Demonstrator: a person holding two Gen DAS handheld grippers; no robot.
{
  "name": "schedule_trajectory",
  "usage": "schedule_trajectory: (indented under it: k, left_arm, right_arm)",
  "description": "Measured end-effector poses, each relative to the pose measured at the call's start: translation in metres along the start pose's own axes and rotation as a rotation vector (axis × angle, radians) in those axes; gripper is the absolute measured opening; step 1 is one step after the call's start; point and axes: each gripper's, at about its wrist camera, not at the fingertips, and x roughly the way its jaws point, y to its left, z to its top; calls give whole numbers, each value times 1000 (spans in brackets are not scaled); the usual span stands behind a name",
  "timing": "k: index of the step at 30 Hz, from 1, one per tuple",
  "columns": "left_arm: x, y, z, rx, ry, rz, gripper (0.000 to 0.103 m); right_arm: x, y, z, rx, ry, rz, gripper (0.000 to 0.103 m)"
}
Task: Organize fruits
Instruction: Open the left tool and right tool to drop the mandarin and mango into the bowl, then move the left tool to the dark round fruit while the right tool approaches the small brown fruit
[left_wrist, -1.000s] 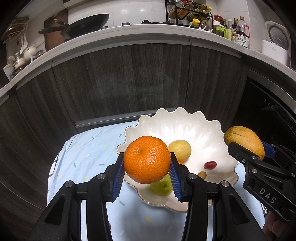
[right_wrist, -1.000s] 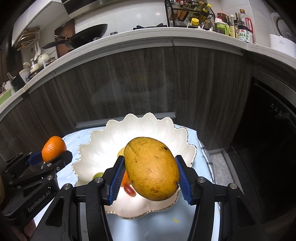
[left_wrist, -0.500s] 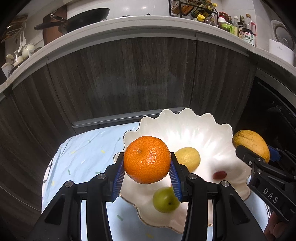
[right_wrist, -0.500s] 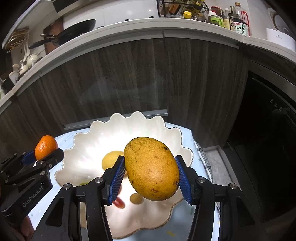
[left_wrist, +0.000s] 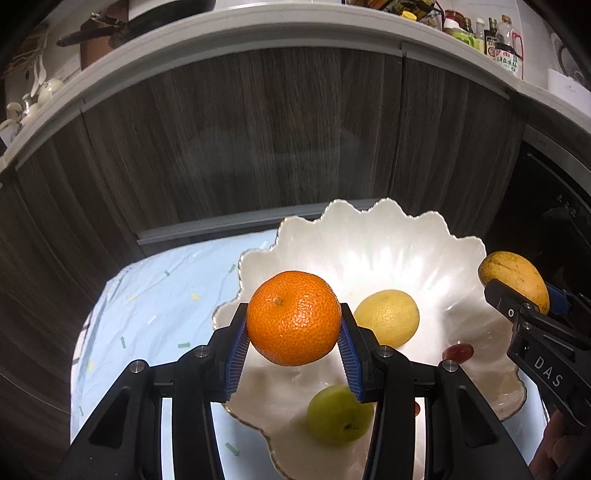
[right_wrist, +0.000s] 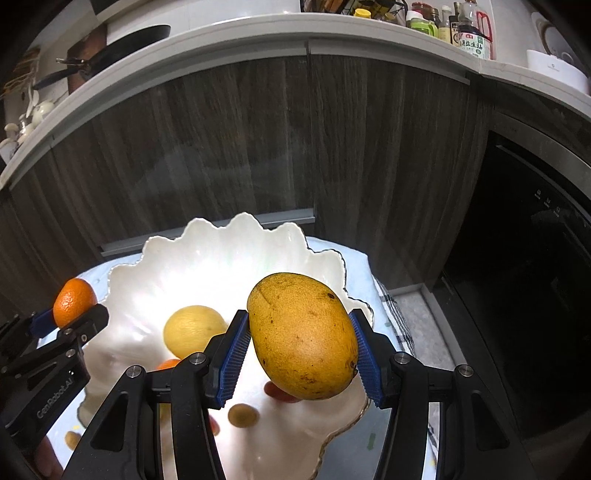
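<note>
White bowl (left_wrist: 369, 236): one lemon (left_wrist: 387, 317), one green fruit (left_wrist: 338, 413), one grape (left_wrist: 458, 351).

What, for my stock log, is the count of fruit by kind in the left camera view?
Orange: 1
Mango: 1
Lemon: 1
Green fruit: 1
Red grape: 1 (a half-hidden red bit lower down may be another)
Total: 5 for sure
</note>
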Motion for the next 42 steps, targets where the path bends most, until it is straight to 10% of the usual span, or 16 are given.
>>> schedule_trajectory:
  k: [7,10,14,19,42]
  left_arm:
    - [10,-2,-2,-2,47,-4,47]
    - [6,-3,-2,0,27,11,69]
    - [3,-2,0,-3,20,17,70]
    - [-5,0,1,-8,6,24,77]
    - [-82,57,-23,-92,-22,105,81]
  right_arm:
    - [6,2,-2,-10,22,6,55]
    - [5,4,-1,-24,15,9,55]
    - [-1,5,3,-32,-12,1,58]
    - [-13,5,4,-25,-54,-19,82]
    - [-77,60,-5,-85,-104,68,82]
